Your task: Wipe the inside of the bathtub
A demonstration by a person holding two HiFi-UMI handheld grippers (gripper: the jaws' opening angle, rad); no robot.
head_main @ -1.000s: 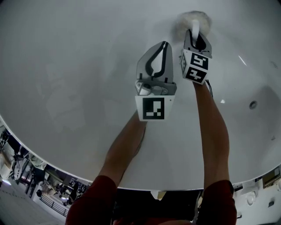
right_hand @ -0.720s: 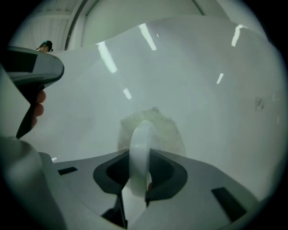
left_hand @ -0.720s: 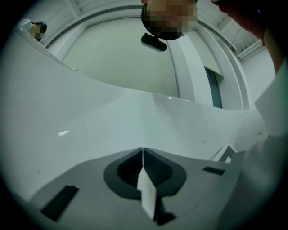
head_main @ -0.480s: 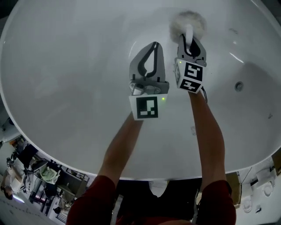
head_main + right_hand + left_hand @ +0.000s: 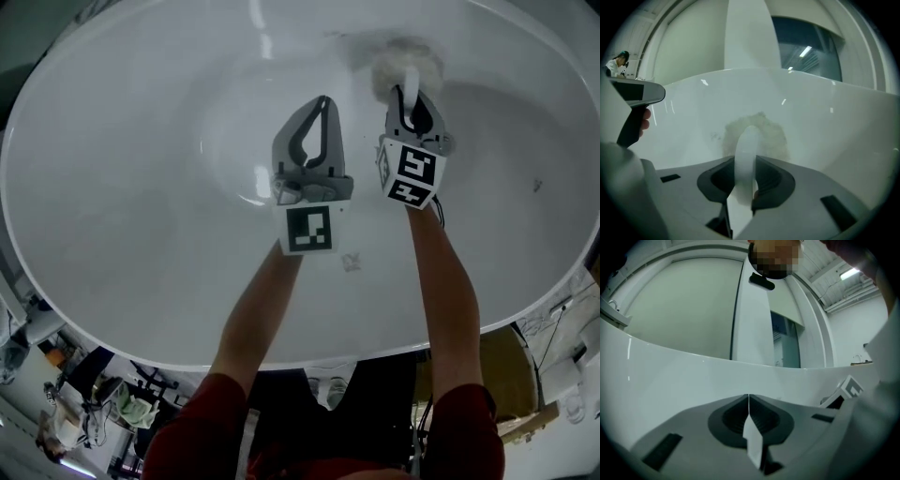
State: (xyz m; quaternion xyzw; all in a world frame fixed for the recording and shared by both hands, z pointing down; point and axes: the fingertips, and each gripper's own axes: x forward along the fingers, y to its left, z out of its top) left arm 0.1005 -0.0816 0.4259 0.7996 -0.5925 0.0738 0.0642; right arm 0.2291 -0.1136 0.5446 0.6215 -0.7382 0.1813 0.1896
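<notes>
Your view has pulled back since a second ago, so the tub's far rim now shows. At 1 o'clock your right gripper stays clamped on the brush, which touches the wall. Your left gripper is closed and empty. Keep the head pressed flat and overlap your strokes.

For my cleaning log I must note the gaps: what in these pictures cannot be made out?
- Head view: the fluffy pad covers the spot where it meets the bathtub, so contact is unseen.
- Right gripper view: the right gripper hides the lower end of the white handle.
- Head view: a small mark on the bathtub is too small to identify.
</notes>
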